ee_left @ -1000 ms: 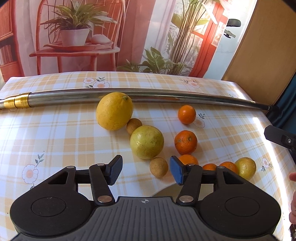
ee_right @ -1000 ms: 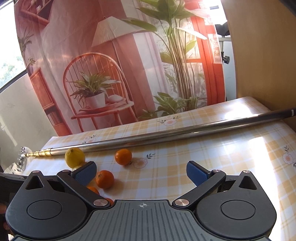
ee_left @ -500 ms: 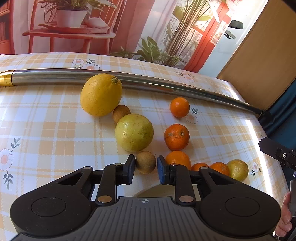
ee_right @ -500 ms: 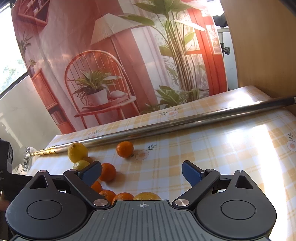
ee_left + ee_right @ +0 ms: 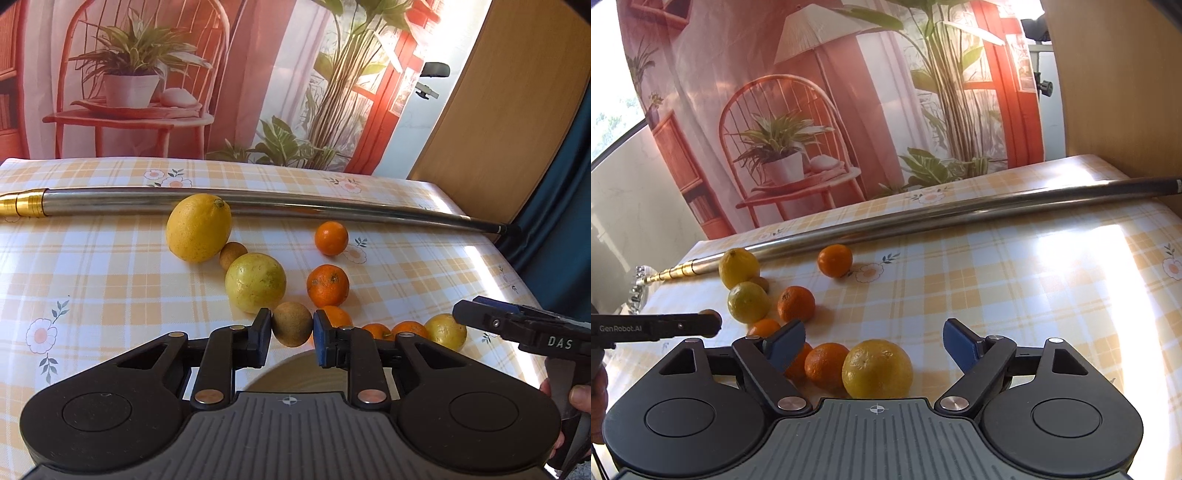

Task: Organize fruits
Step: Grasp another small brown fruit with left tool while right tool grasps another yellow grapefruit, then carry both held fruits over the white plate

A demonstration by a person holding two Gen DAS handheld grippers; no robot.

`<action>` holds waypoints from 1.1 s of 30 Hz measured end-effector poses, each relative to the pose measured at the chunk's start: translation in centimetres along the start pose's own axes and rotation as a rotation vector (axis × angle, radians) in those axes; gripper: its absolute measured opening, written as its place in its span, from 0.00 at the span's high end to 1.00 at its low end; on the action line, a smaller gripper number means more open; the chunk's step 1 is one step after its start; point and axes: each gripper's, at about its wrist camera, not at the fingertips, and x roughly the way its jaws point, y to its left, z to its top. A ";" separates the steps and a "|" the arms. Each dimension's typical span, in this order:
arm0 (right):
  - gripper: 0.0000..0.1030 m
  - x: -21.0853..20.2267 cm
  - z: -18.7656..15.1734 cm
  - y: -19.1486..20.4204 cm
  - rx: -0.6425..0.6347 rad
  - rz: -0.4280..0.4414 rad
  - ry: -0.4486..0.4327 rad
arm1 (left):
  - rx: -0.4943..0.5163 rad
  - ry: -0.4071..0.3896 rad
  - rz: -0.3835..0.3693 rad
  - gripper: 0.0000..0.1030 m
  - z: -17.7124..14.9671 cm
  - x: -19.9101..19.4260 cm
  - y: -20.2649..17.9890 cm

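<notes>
My left gripper point(image 5: 291, 330) has its jaws pinching the small brown fruit point(image 5: 291, 324), just in front of a big yellow-green fruit point(image 5: 255, 282) on the bench point(image 5: 92, 280). My right gripper point(image 5: 873, 341) has jaws spread wide behind the yellow citrus point(image 5: 877, 368).

- Your left gripper point(image 5: 291, 334) has its jaws closed in, pads point(image 5: 263, 334) pressing both sides of a small brown fruit point(image 5: 292, 324).
- Your right gripper point(image 5: 874, 343) hangs low, jaws spread wide, gripping nothing.
</notes>
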 end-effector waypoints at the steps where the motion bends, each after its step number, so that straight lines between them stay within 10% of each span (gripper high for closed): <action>1: 0.25 0.2 -0.3 0.4 -0.018 -0.004 0.009 | -0.001 -0.010 -0.001 0.75 -0.3 -0.5 -0.1; 13: 0.50 0.7 -1.9 1.8 -0.125 -0.058 0.020 | 0.017 -0.053 0.020 0.75 -2.8 -2.9 -0.6; 33: 0.59 -1.3 -2.2 1.3 -0.076 -0.047 0.007 | 0.030 -0.034 0.018 0.75 -4.9 -3.8 -0.7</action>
